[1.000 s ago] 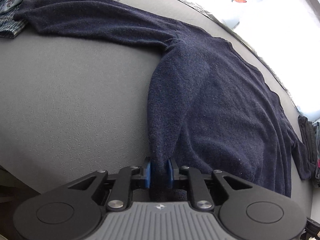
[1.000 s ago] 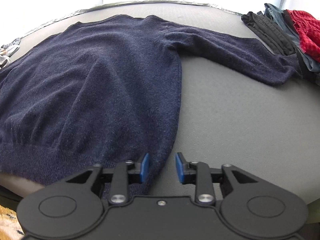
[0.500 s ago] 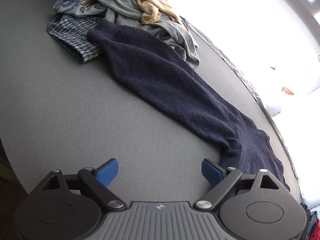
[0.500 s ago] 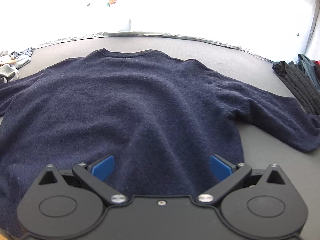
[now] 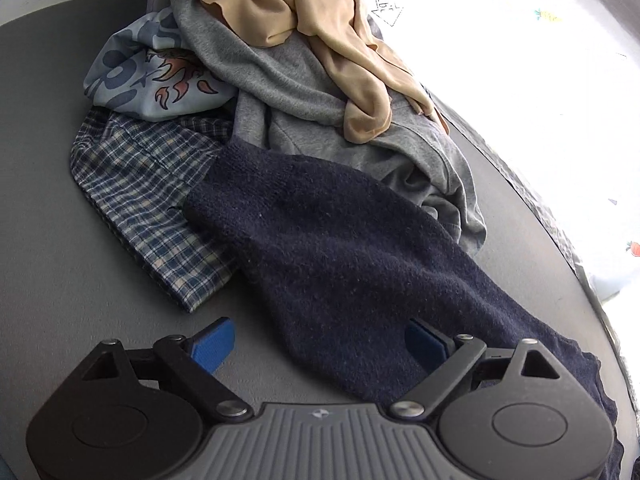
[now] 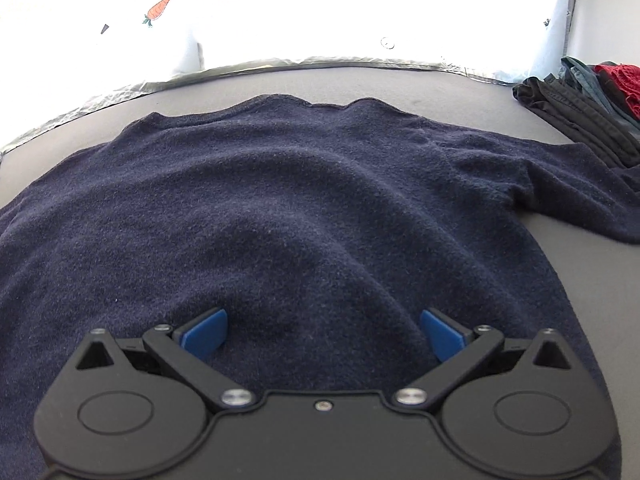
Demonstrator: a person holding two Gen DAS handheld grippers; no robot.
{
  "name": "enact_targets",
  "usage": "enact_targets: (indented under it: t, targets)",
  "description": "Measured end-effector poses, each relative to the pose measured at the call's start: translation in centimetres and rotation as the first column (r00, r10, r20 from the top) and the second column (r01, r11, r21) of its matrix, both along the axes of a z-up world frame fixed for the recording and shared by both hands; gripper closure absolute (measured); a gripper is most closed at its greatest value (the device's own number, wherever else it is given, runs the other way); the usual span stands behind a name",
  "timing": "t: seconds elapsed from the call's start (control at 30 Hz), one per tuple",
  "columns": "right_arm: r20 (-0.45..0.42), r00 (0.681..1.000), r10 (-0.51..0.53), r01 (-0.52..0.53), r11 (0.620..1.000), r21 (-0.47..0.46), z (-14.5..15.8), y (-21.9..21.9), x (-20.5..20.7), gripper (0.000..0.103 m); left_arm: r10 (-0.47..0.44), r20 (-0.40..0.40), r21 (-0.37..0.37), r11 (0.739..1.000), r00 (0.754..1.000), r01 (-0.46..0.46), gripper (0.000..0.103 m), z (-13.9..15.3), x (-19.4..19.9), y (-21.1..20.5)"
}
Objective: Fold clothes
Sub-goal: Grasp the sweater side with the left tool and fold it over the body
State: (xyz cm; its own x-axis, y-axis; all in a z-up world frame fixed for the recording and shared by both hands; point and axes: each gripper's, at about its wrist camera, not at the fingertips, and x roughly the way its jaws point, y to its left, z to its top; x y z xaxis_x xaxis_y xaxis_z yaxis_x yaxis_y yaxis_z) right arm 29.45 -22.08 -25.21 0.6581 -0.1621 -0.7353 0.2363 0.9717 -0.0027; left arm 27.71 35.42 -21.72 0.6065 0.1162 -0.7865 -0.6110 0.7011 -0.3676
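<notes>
A navy knit sweater (image 6: 304, 208) lies spread flat on the grey table, neckline at the far side. Its one sleeve (image 5: 340, 248) runs across the left wrist view, cuff resting on a plaid garment. My left gripper (image 5: 320, 342) hangs open over the sleeve, blue pads wide apart, holding nothing. My right gripper (image 6: 322, 334) is open above the lower body of the sweater, empty as well. The other sleeve (image 6: 560, 184) stretches toward the right.
A heap of unfolded clothes sits beyond the sleeve cuff: a plaid shirt (image 5: 148, 200), a grey sweatshirt (image 5: 304, 96), a tan garment (image 5: 320, 16) and a light blue printed one (image 5: 148, 76). Folded dark and red clothes (image 6: 584, 108) lie at the far right. Bright white wall behind the table edge.
My left gripper let go of the sweater's hem, opened wide and swung left along the sleeve toward its cuff. My right gripper opened wide and moved over the sweater's body.
</notes>
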Motion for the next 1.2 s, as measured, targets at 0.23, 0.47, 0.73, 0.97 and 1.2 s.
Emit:
enact_targets:
  t: [0.23,0.47,0.73,0.97,1.2]
  targets:
    - [-0.013,0.999,-0.038,0.038,0.999,0.004,0.2,0.4,-0.2,0.000,-0.046,0.016,0.061,0.997,0.999,0.045,0.061,0.5,2.2,-0.5]
    - [-0.056,0.996,-0.070,0.071,0.997,0.017,0.4,0.6,0.5,0.000,-0.204,0.157,0.111,0.976,0.966,0.188,0.096,3.7,3.3,-5.0]
    - [-0.124,0.987,-0.098,0.104,0.994,0.041,0.8,0.3,1.7,0.000,-0.673,0.148,0.197,0.738,0.725,0.645,0.091,5.0,8.4,-18.4]
    - [-0.144,0.988,-0.054,0.068,0.993,0.094,1.3,-0.6,1.8,0.000,-0.753,0.090,0.148,0.657,0.652,0.739,0.045,3.4,8.9,-22.3]
    - [-0.052,0.988,-0.145,0.152,0.874,0.461,2.4,-4.0,1.2,0.000,-0.612,0.059,0.143,0.787,0.789,0.600,0.005,3.5,8.6,-18.6]
